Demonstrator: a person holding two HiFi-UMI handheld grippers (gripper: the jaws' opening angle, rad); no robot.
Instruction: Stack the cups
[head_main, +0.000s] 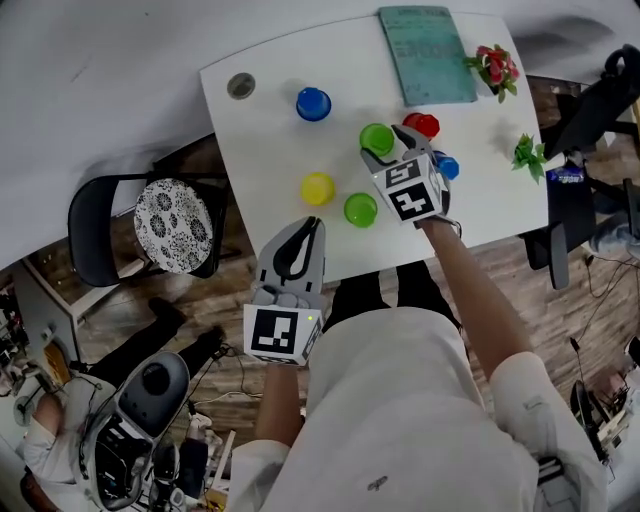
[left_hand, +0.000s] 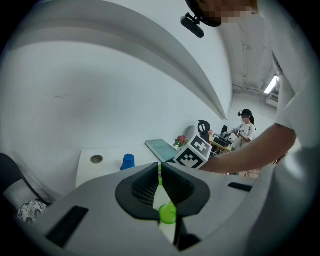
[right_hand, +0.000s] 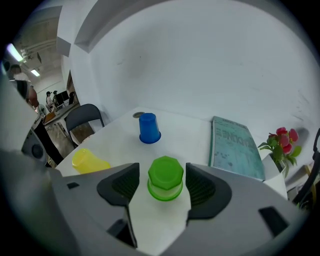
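Green cup (right_hand: 165, 178) stands upside down on the white table (head_main: 250, 130), between the wide-apart jaws of the right gripper (head_main: 390, 150), and neither pad touches it. A blue cup (right_hand: 148, 128) stands beyond it. The left gripper (head_main: 310, 225) hovers at the table's near edge, jaws together and empty.

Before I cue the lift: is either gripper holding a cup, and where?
Nothing held. Right gripper open around the green cup, not touching; left gripper shut, empty.
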